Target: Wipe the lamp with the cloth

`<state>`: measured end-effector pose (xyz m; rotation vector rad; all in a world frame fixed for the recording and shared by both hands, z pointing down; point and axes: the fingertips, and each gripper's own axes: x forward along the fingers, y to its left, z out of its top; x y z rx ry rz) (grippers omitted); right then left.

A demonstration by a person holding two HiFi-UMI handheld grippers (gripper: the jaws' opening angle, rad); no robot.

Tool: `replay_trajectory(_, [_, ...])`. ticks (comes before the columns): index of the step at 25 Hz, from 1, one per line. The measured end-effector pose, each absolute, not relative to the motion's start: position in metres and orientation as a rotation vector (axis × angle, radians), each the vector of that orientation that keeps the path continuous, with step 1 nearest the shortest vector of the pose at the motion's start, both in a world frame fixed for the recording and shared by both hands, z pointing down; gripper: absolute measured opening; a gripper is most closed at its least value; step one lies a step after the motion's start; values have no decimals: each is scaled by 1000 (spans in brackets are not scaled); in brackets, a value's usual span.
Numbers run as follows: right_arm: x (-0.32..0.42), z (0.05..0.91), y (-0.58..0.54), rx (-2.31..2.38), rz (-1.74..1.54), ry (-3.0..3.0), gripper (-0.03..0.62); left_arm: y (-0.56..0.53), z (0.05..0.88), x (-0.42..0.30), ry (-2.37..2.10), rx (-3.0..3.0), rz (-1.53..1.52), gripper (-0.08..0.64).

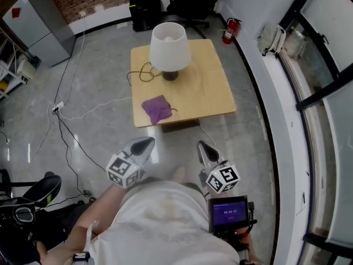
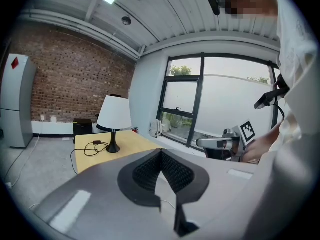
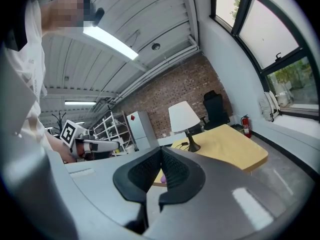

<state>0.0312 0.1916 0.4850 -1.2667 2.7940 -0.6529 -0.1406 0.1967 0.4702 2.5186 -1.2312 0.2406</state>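
Observation:
A lamp with a white shade and a dark base stands at the far side of a square wooden table. A crumpled purple cloth lies near the table's front edge. My left gripper and right gripper hover over the floor short of the table, both pointing at it, both shut and empty. The left gripper view shows the lamp ahead on the left. In the right gripper view the lamp stands beyond the jaws and a sliver of cloth peeps out beside them.
The lamp's black cord coils on the table left of the base. White cables run across the floor at left. A black box, an office chair and a red fire extinguisher stand behind the table. Windows line the right wall.

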Motion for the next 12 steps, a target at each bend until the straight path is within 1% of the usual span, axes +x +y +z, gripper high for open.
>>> replay_trajectory(5, [55,484,169,-1244,-638,2805,11,180,470,-124,-1279,2502,244,2])
replay_trajectory(12, [69,488,157,-1196,-672,2825,11,168,476,-121,-1344,2454,263,2])
